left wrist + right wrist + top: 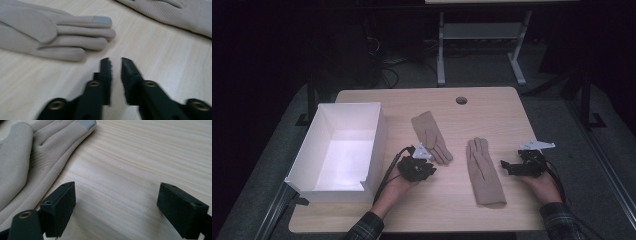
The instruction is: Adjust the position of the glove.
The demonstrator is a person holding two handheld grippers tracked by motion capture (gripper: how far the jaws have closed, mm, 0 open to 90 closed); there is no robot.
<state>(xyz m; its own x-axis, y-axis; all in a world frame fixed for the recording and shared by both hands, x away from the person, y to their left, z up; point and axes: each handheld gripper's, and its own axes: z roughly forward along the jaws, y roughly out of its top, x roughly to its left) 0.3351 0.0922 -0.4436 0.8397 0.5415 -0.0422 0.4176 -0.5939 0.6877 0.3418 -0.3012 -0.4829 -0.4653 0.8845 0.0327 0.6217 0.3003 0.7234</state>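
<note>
Flanking gloves point(484, 170): white box point(343, 150) (left), grippers apart.

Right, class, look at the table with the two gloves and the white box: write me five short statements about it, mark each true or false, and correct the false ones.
1. Two beige gloves lie on the table, the left glove and the right glove. True.
2. The white box holds a glove. False: no glove lies in it; both are on the table.
3. The left tongs are nearly shut with nothing between them. True.
4. The right tongs grip a glove. False: they stand wide open over bare wood, beside the right glove.
5. The gloves are stacked one on the other. False: they lie apart, side by side.
</note>
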